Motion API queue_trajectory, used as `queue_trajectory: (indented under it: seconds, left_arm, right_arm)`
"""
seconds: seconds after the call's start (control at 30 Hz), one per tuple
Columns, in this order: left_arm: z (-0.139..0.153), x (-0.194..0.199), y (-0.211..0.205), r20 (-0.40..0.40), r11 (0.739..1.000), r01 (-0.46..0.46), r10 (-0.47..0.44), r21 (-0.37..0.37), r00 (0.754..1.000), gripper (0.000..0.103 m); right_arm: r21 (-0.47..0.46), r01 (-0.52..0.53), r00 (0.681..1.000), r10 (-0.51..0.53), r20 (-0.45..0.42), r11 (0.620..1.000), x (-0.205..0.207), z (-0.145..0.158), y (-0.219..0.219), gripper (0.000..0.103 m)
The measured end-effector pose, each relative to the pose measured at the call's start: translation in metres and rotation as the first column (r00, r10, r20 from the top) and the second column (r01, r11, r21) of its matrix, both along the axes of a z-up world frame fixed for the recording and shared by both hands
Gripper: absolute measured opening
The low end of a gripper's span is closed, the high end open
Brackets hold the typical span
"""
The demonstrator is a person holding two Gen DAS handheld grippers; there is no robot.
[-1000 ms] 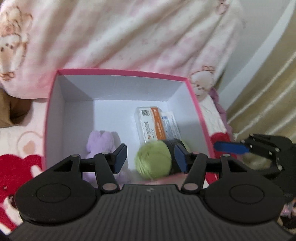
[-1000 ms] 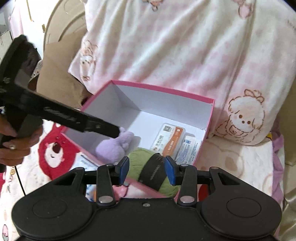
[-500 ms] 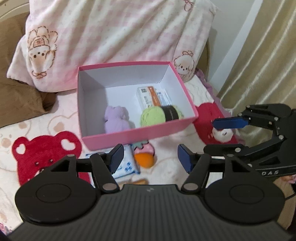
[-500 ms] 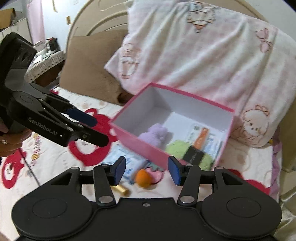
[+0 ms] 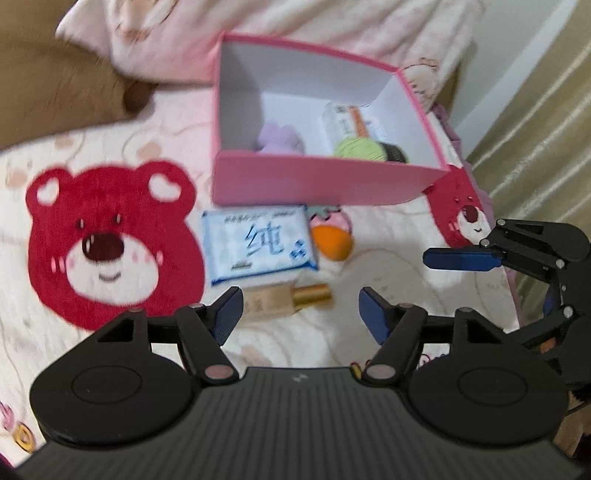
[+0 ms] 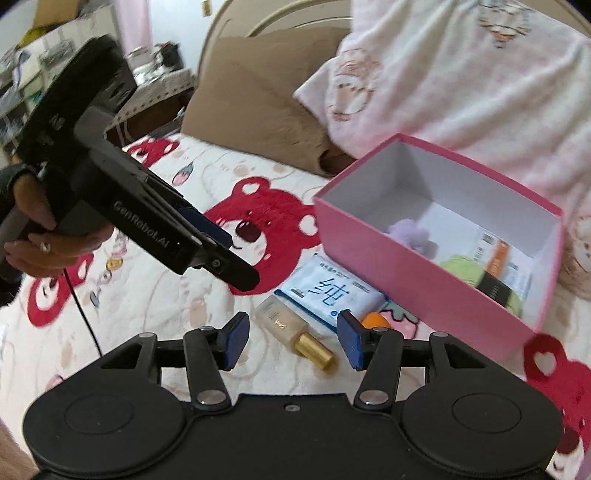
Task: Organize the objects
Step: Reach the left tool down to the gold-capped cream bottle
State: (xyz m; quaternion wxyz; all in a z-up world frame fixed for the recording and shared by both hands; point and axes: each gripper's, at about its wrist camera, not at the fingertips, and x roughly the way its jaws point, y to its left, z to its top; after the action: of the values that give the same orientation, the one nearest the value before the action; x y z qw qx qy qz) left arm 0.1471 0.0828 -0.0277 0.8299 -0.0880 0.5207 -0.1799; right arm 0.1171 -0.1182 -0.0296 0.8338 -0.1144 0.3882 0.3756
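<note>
A bed covered with a cream quilted blanket printed with large red bear faces [image 5: 107, 240] fills the foreground. At its head a plain brown plush pillow [image 6: 255, 92] lies beside a pale pink-and-white checked pillow with cartoon bear prints [image 6: 461, 85], both against a curved cream headboard [image 6: 273, 18]. Beige striped curtains [image 5: 535, 122] hang beside a strip of white wall [image 5: 517, 62] on one side, and cluttered shelves [image 6: 22, 81] stand blurred in the far corner on the other.

Left tongs [image 5: 299, 308] and right tongs [image 6: 291, 339] tilt downward, jaws apart (just been widening), nothing between them.
</note>
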Motion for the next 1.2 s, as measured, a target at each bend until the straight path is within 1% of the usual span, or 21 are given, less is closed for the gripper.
queue_trajectory:
  seconds: [0.03, 0.1, 0.13, 0.17, 0.23, 0.33, 0.37, 0.5, 0.6, 0.7, 0.73, 0.77, 0.8, 0.83, 0.87, 0.9, 0.97, 1.03, 1.1, 1.17, 1.2]
  left_arm:
    - [-0.007, 0.0, 0.003, -0.01, 1.0, -0.019, 0.019, 0.005, 1.0, 0.068]
    - [-0.02, -0.003, 0.005, -0.005, 0.996, -0.059, 0.06, 0.068, 0.998, 0.068]
    - [-0.027, -0.004, 0.006, -0.007, 0.994, -0.075, 0.075, 0.082, 0.997, 0.068]
    - [-0.034, -0.003, 0.007, -0.019, 0.993, -0.084, 0.085, 0.078, 0.996, 0.068]
    - [-0.049, -0.002, 0.009, -0.047, 0.993, -0.105, 0.108, 0.056, 0.993, 0.067]
    - [-0.067, -0.002, 0.012, -0.074, 0.991, -0.131, 0.134, 0.033, 0.988, 0.066]
    - [-0.074, -0.002, 0.013, -0.08, 0.989, -0.144, 0.145, 0.02, 0.986, 0.066]
    - [-0.088, -0.004, 0.012, -0.072, 0.99, -0.138, 0.136, -0.016, 0.988, 0.065]
    - [-0.095, -0.005, 0.013, -0.064, 0.989, -0.146, 0.143, -0.037, 0.988, 0.064]
    - [-0.102, -0.005, 0.014, -0.057, 0.985, -0.164, 0.16, -0.055, 0.985, 0.058]
    - [-0.105, -0.004, 0.014, -0.062, 0.983, -0.174, 0.17, -0.064, 0.983, 0.054]
    - [-0.109, -0.003, 0.015, -0.07, 0.978, -0.192, 0.186, -0.082, 0.98, 0.049]
    - [-0.112, -0.001, 0.016, -0.076, 0.973, -0.207, 0.2, -0.103, 0.977, 0.046]
    - [-0.115, -0.001, 0.018, -0.085, 0.965, -0.227, 0.217, -0.13, 0.972, 0.043]
    - [-0.117, 0.0, 0.019, -0.094, 0.958, -0.246, 0.234, -0.149, 0.968, 0.043]
    - [-0.119, 0.001, 0.02, -0.101, 0.95, -0.265, 0.251, -0.167, 0.963, 0.042]
    - [-0.123, 0.002, 0.02, -0.109, 0.933, -0.293, 0.276, -0.209, 0.955, 0.037]
    - [-0.127, 0.002, 0.016, -0.128, 0.915, -0.318, 0.295, -0.247, 0.947, 0.036]
    - [-0.13, 0.001, 0.01, -0.145, 0.906, -0.329, 0.299, -0.267, 0.943, 0.036]
    - [-0.131, -0.002, 0.003, -0.15, 0.909, -0.327, 0.296, -0.258, 0.943, 0.037]
    - [-0.131, -0.004, 0.0, -0.14, 0.911, -0.326, 0.298, -0.252, 0.944, 0.037]
  right_arm:
    - [-0.005, -0.017, 1.0, 0.017, 0.0, 1.0, 0.002, -0.005, 0.004, 0.058]
    - [-0.04, -0.096, 0.995, 0.097, 0.012, 0.995, 0.004, -0.019, 0.017, 0.058]
    - [-0.068, -0.135, 0.99, 0.137, 0.033, 0.989, 0.005, -0.027, 0.023, 0.058]
    - [-0.095, -0.166, 0.984, 0.171, 0.048, 0.982, 0.006, -0.035, 0.028, 0.058]
    - [-0.158, -0.238, 0.968, 0.248, 0.044, 0.958, 0.012, -0.053, 0.038, 0.058]
    - [-0.237, -0.291, 0.947, 0.314, 0.066, 0.927, 0.018, -0.074, 0.049, 0.058]
    - [-0.256, -0.303, 0.943, 0.328, 0.06, 0.918, 0.021, -0.08, 0.052, 0.058]
    - [-0.295, -0.374, 0.918, 0.395, 0.014, 0.879, 0.035, -0.102, 0.063, 0.058]
    - [-0.314, -0.405, 0.904, 0.427, 0.002, 0.859, 0.043, -0.113, 0.069, 0.058]
    - [-0.286, -0.396, 0.914, 0.405, -0.03, 0.873, 0.053, -0.119, 0.073, 0.055]
    - [-0.268, -0.39, 0.918, 0.393, -0.043, 0.881, 0.054, -0.12, 0.073, 0.048]
    - [-0.252, -0.379, 0.924, 0.379, -0.053, 0.89, 0.055, -0.12, 0.072, 0.044]
    - [-0.236, -0.363, 0.931, 0.358, -0.065, 0.901, 0.055, -0.121, 0.071, 0.044]
    - [-0.222, -0.336, 0.942, 0.328, -0.073, 0.915, 0.054, -0.121, 0.069, 0.044]
    - [-0.203, -0.304, 0.952, 0.293, -0.085, 0.931, 0.055, -0.122, 0.066, 0.044]
    - [-0.177, -0.263, 0.963, 0.247, -0.107, 0.949, 0.057, -0.122, 0.063, 0.044]
    - [-0.112, -0.155, 0.976, 0.135, -0.17, 0.981, 0.061, -0.123, 0.052, 0.044]
    - [-0.068, -0.03, 0.97, 0.013, -0.243, 0.997, 0.063, -0.124, 0.043, 0.044]
    - [-0.049, 0.063, 0.96, -0.074, -0.271, 0.997, 0.055, -0.124, 0.036, 0.044]
    - [-0.027, 0.094, 0.96, -0.098, -0.262, 0.995, 0.041, -0.124, 0.033, 0.043]
    - [-0.016, 0.114, 0.955, -0.114, -0.273, 0.993, 0.036, -0.125, 0.032, 0.043]
